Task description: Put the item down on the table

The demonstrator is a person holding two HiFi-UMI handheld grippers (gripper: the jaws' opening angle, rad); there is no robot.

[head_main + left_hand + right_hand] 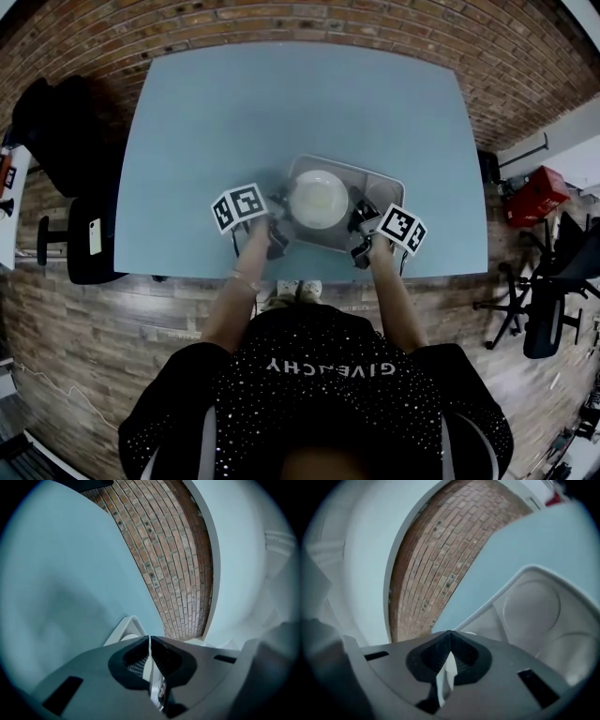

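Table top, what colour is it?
The table top is plain light blue with no pattern. The head view shows it best.

The left tongs (150, 641) hide nearly all the tray (126, 627) behind their own body, only a corner showing; the right tongs (450, 634) cover its near rim, and that view's edge cuts its far side; in the head view, whether it touches the surface (281, 103) is unclear.

A pale blue surface (300, 112) stands against a brick wall (281, 23) on a wood-plank floor (94, 356). A black chair (80, 267) sits at its left. An office chair (544, 319) and a red box (536, 195) stand at its right.
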